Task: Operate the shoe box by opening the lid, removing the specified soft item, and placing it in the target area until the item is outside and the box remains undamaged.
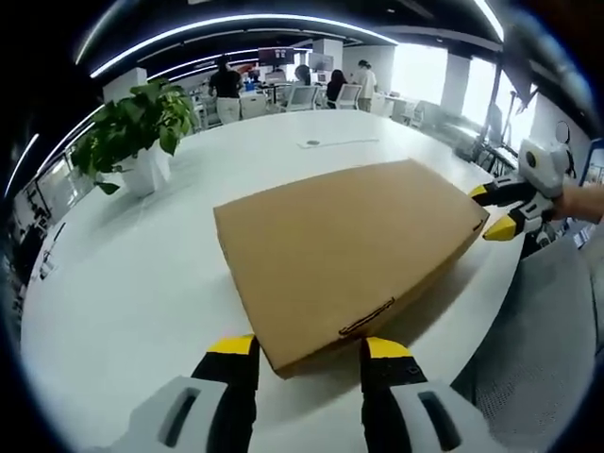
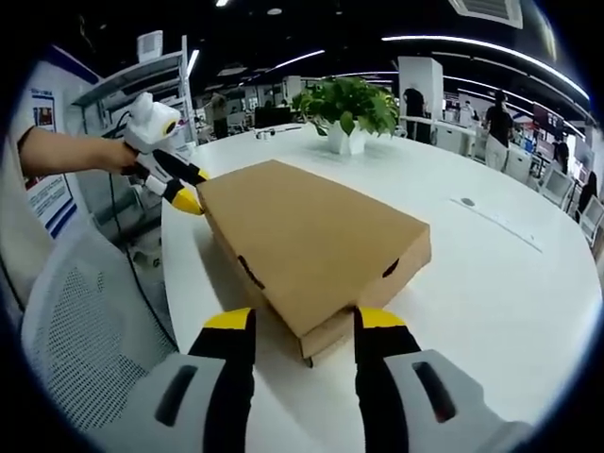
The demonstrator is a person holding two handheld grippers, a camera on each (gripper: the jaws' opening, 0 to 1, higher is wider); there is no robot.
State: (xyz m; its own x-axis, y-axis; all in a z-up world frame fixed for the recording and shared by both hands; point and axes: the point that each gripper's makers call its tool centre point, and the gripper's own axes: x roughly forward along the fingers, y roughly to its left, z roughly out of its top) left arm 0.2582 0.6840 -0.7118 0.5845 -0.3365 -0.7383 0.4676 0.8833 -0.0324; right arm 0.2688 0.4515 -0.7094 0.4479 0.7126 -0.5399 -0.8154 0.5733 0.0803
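In the left gripper view, my left claw (image 1: 307,363) rises from the bottom with its yellow-tipped jaws spread apart, released and holding nothing. The closed brown cardboard box (image 1: 349,250) lies flat on the white round table (image 1: 123,302), and its near corner sits just between and beyond my claw tips. At the box's far right corner I see my right claw (image 1: 498,209), its two yellow tips parted on either side of that corner. A potted plant (image 1: 142,132) stands on the table well behind the box to the left. People (image 1: 226,90) stand among desks far behind the box. A grey mesh chair (image 1: 547,349) sits to the right of the box, off the table's edge.

In the right gripper view, my right claw (image 2: 304,332) is released too, its jaws apart around the box's (image 2: 302,236) near corner. The lid is shut, so I cannot see the soft item. At the box's far left corner, my left claw (image 2: 177,189) shows, tips parted, held by a hand (image 2: 118,156). The plant (image 2: 347,109) stands behind the box. The chair (image 2: 85,321) is left of it.
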